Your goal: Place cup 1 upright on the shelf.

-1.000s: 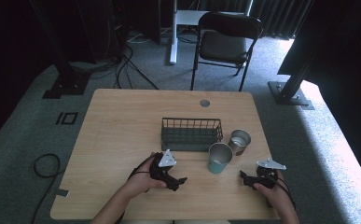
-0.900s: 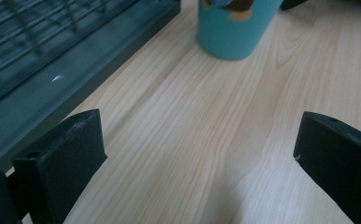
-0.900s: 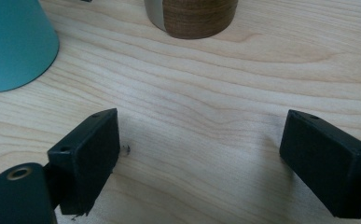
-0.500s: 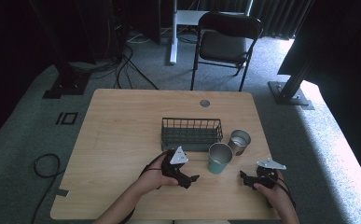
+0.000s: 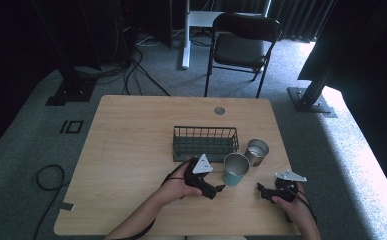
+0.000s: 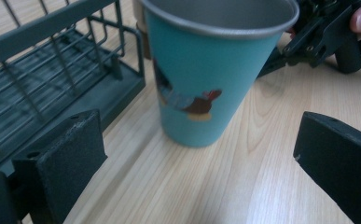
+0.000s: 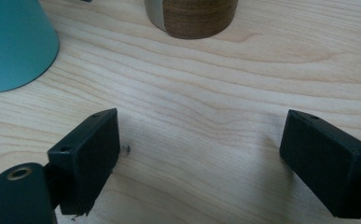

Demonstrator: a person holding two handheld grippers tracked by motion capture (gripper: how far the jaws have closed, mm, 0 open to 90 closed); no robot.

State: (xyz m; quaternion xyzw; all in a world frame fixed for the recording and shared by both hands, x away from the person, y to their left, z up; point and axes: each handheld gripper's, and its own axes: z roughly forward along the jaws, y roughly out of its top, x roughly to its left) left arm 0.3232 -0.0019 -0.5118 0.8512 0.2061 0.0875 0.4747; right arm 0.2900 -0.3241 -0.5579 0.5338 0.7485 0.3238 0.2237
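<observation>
Upright, teal cup [image 6: 206, 79] with steel rim, bird print, left gripper [image 6: 197, 154] jaws wide, right gripper [image 7: 199, 154] likewise

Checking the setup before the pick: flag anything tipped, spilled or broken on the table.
Nothing stands out. The teal cup and the wood-banded cup stand upright beside the wire basket, no spill shows, and the left gripper is open toward the teal cup.
</observation>
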